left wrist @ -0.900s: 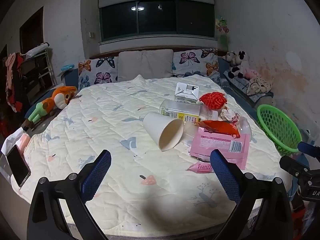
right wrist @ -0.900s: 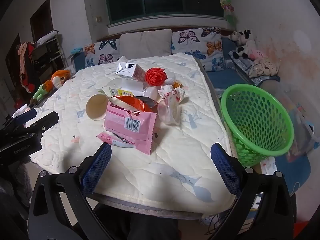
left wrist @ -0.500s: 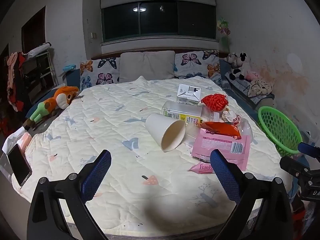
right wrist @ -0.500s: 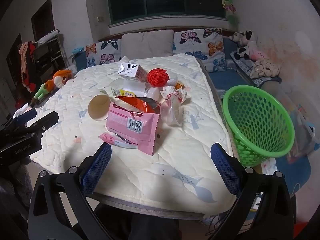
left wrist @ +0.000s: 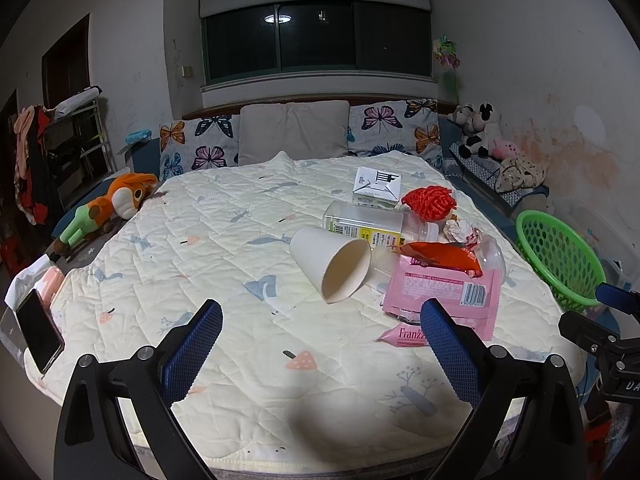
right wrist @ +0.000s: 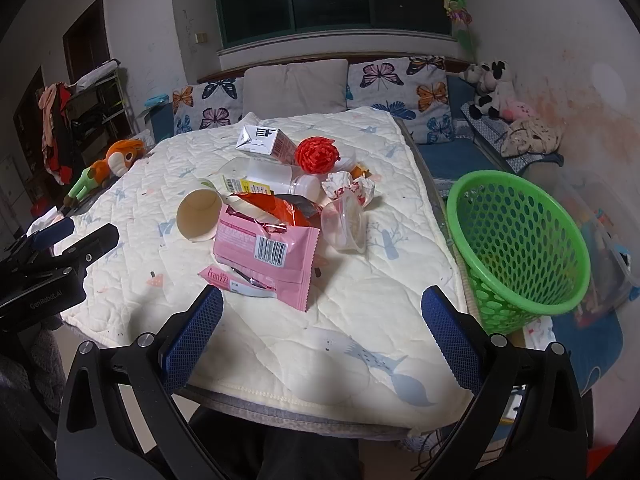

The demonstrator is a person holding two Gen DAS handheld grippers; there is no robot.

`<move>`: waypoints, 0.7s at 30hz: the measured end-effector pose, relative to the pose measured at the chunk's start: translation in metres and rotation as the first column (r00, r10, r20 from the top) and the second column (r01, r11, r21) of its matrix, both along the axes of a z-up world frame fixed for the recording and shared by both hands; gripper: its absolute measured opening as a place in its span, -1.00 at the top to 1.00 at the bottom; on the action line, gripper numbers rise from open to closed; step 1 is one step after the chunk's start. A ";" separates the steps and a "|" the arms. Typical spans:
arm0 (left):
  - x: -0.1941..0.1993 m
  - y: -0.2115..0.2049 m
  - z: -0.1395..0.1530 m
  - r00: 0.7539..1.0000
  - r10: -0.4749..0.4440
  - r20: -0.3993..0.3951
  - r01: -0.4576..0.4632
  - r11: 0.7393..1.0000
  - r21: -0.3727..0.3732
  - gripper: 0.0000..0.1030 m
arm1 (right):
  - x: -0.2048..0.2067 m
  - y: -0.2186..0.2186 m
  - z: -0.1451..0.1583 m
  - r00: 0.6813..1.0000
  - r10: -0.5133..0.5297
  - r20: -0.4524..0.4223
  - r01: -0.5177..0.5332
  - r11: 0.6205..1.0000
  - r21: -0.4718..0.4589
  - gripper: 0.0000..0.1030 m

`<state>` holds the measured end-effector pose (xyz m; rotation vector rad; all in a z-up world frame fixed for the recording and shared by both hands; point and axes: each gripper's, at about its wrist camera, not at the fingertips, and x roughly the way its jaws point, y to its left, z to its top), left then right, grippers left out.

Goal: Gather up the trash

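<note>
On small pink wrapper (right wrist: 224, 279): "Franzzi"

A matt, quilted cloth cover (right wrist: 360, 320) is spread over the counter. At its centre, a pink wrapper (right wrist: 268, 248) of glossy plastic film is seen, with a shiny, crinkled red foil packet (right wrist: 276, 210) at 12 o'clock of it. At 9 o'clock of the wrapper, a matt paper cup (right wrist: 199, 216) lies tipped. A clear, smooth plastic bottle (right wrist: 260, 178) and a clear plastic cup (right wrist: 346, 226) are shown. At 3 o'clock, a perforated basket (right wrist: 520, 248) of glossy green plastic is seen. Ribbed blue pads (right wrist: 192, 336) are carried on matt black gripper arms.
</note>
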<state>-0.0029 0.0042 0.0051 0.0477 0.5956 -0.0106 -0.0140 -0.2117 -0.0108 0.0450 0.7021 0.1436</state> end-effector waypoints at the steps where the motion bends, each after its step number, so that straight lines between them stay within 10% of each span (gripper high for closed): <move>1: 0.000 0.000 0.000 1.000 -0.001 -0.001 0.001 1.000 0.000 -0.86 | 0.000 -0.001 -0.001 1.000 -0.001 0.001 0.001 1.000 0.001 -0.91; 21: 0.001 0.004 -0.001 1.000 0.005 0.003 -0.005 1.000 -0.002 -0.86 | 0.000 0.000 0.000 1.000 0.002 0.001 -0.002 1.000 -0.003 -0.91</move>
